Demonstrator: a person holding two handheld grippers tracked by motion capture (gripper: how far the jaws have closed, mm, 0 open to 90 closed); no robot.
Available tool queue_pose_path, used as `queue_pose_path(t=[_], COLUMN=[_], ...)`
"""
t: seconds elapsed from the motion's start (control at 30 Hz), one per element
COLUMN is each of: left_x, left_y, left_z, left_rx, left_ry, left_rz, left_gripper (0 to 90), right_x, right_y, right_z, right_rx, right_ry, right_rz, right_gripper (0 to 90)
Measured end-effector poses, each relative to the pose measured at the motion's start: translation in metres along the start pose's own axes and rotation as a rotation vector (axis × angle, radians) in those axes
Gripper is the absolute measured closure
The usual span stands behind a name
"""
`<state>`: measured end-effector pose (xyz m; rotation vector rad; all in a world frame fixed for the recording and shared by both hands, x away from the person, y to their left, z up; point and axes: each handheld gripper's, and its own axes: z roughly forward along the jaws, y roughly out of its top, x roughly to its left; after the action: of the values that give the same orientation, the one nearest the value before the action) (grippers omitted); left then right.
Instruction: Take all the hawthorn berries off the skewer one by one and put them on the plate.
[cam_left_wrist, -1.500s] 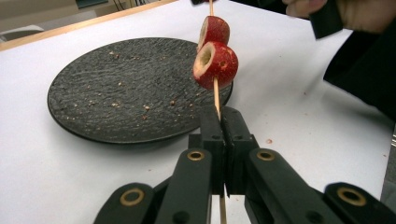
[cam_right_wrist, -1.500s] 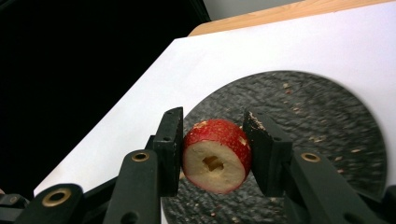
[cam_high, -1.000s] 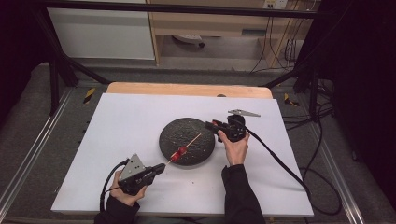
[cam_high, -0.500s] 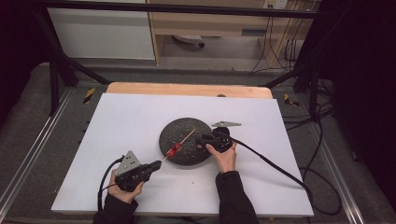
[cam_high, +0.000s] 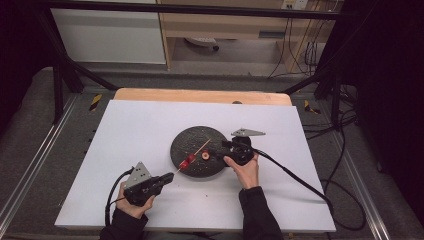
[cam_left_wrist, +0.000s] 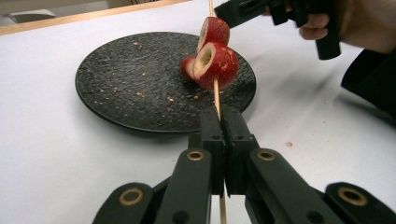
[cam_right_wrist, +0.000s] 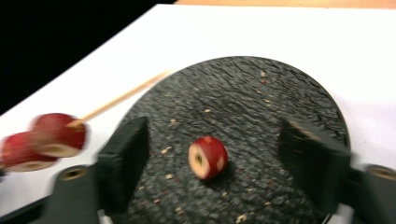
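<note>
My left gripper (cam_high: 165, 179) clamped on wooden skewer (cam_left_wrist: 216, 95), two red fruit slices (cam_left_wrist: 215, 65) threaded, held over near rim of black plate (cam_high: 190, 137) on tabletop (cam_high: 130, 130). Loose slice (cam_right_wrist: 208, 157) lies on plate. My right gripper (cam_right_wrist: 212, 163) jaws just opened, straddling loose slice, not touching.

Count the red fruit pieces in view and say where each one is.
3. Two are threaded on the skewer: a lower piece and an upper piece. One loose piece lies on the black plate. Others may be hidden behind these.
</note>
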<state>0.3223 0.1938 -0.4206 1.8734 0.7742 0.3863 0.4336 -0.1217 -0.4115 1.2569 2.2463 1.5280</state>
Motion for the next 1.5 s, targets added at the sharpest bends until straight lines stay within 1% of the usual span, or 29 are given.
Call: queue_pose_path(t=[0.03, 0.07, 0.1, 0.2, 0.23, 0.27, 0.33, 0.37, 0.4, 0.47, 0.53, 0.63, 0.73, 0.83, 1.0, 1.07, 1.13, 1.2, 1.33, 1.5], left_x=[-0.001, -0.001, -0.002, -0.004, -0.004, -0.005, -0.006, -0.007, -0.008, -0.009, -0.011, -0.014, -0.016, -0.018, -0.019, -0.019, -0.019, -0.020, -0.019, -0.020], left_y=[0.000, 0.000, 0.000, -0.001, -0.001, -0.001, -0.001, -0.001, -0.001, 0.000, 0.000, 0.000, 0.000, 0.000, -0.002, -0.001, -0.001, -0.002, -0.002, 0.000], left_z=[0.000, 0.001, 0.002, 0.003, 0.004, 0.004, 0.006, 0.007, 0.007, 0.009, 0.010, 0.011, 0.013, 0.014, 0.015, 0.015, 0.015, 0.015, 0.015, 0.014], left_rx=[0.002, 0.002, 0.003, 0.009, 0.010, 0.012, 0.015, 0.015, 0.015, 0.016, 0.014, 0.016, 0.017, 0.019, 0.026, 0.020, 0.016, 0.022, 0.018, 0.014], left_ry=[-0.002, -0.005, -0.005, -0.009, -0.010, -0.012, -0.014, -0.017, -0.018, -0.022, -0.025, -0.031, -0.037, -0.043, -0.042, -0.042, -0.043, -0.044, -0.045, -0.045], left_rz=[0.002, 0.002, 0.004, 0.011, 0.014, 0.017, 0.020, 0.022, 0.026, 0.028, 0.033, 0.040, 0.044, 0.049, 0.051, 0.050, 0.051, 0.052, 0.051, 0.056], left_gripper=[88.3, 88.3, 88.3, 88.3, 88.3, 88.3, 88.3, 88.3, 88.3, 88.3, 88.3, 88.3, 88.3, 88.3, 88.3, 88.3, 88.3, 88.3, 88.3, 88.3], right_x=[0.004, 0.004, 0.006, 0.012, 0.018, 0.018, 0.023, 0.027, 0.027, 0.029, 0.031, 0.032, 0.034, 0.035, 0.038, 0.038, 0.038, 0.038, 0.038, 0.037], right_y=[-0.001, -0.001, -0.002, -0.007, -0.011, -0.011, -0.015, -0.018, -0.018, -0.021, -0.022, -0.023, -0.025, -0.029, -0.034, -0.034, -0.035, -0.035, -0.034, -0.031], right_z=[-0.004, -0.004, -0.007, -0.011, -0.012, -0.012, -0.012, -0.011, -0.011, -0.010, -0.009, -0.008, -0.007, -0.004, 0.001, 0.000, 0.001, 0.001, 0.000, -0.003], right_rx=[0.007, 0.007, 0.009, 0.010, 0.013, 0.013, 0.008, 0.000, 0.000, -0.008, -0.015, -0.030, -0.039, -0.040, -0.060, -0.056, -0.050, -0.044, -0.040, -0.053], right_ry=[0.013, 0.013, 0.024, 0.054, 0.073, 0.073, 0.104, 0.136, 0.136, 0.158, 0.170, 0.175, 0.186, 0.188, 0.195, 0.194, 0.206, 0.211, 0.219, 0.229], right_rz=[-0.005, -0.005, -0.009, -0.008, 0.001, 0.001, 0.013, 0.034, 0.034, 0.037, 0.051, 0.058, 0.074, 0.084, 0.107, 0.111, 0.108, 0.109, 0.114, 0.110], right_gripper=[13.2, 13.2, 10.8, 8.0, 7.9, 7.9, 8.9, 10.8, 10.8, 14.0, 18.1, 24.5, 30.8, 35.1, 43.9, 48.7, 52.6, 53.2, 55.8, 58.9])
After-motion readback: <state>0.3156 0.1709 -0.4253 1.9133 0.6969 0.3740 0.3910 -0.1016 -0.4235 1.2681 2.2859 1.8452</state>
